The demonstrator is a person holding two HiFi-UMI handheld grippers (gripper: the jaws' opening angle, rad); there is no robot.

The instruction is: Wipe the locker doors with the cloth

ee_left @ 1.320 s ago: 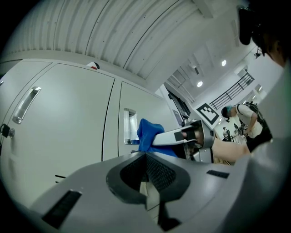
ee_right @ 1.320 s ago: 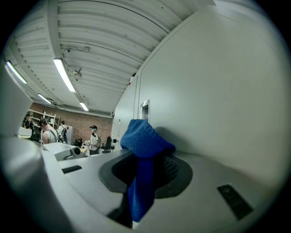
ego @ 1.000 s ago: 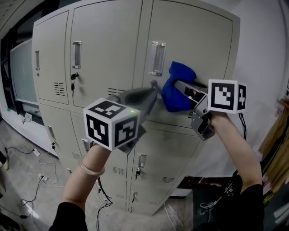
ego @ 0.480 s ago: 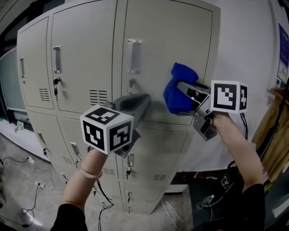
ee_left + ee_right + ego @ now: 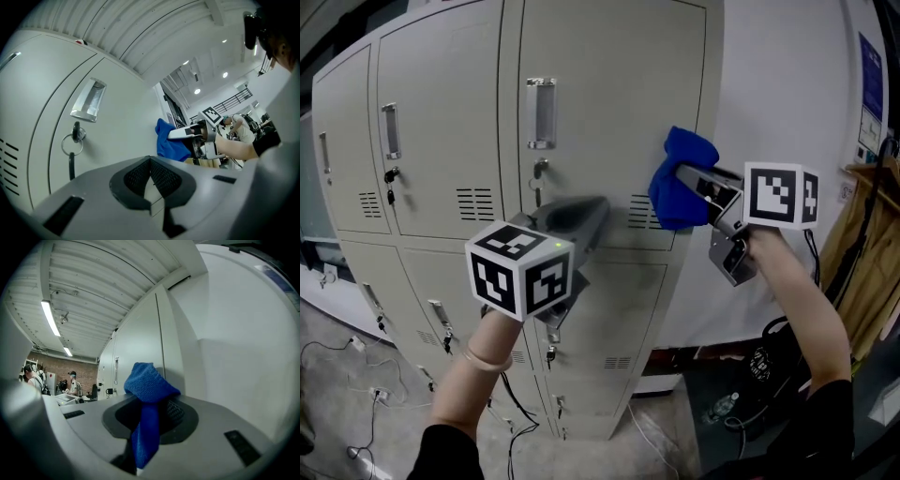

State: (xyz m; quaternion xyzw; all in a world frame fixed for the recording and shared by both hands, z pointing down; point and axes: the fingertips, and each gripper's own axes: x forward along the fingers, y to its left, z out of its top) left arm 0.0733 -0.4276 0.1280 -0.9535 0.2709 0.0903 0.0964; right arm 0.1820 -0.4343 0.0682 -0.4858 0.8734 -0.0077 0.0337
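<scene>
A blue cloth (image 5: 682, 185) is bunched against the right edge of the beige locker's upper right door (image 5: 619, 122). My right gripper (image 5: 682, 174) is shut on the blue cloth (image 5: 146, 401), which hangs down between its jaws. My left gripper (image 5: 598, 208) is shut and holds nothing; it hovers in front of the same door, below its metal handle (image 5: 540, 112) and beside the key (image 5: 538, 173). From the left gripper view I see the handle (image 5: 89, 100), a key on a ring (image 5: 73, 138), the cloth (image 5: 168, 143) and the right gripper (image 5: 180, 134).
The locker bank (image 5: 441, 141) has several doors with handles, keys and vent slots. A white wall (image 5: 787, 103) stands right of it. Cables (image 5: 356, 412) lie on the floor at the left, a bottle (image 5: 719, 409) at the right. People (image 5: 70, 383) stand far off.
The head view has swung right, so the lockers shifted left in frame. My right gripper carried the cloth rightward across the door to its right edge. The left gripper stayed roughly in place.
</scene>
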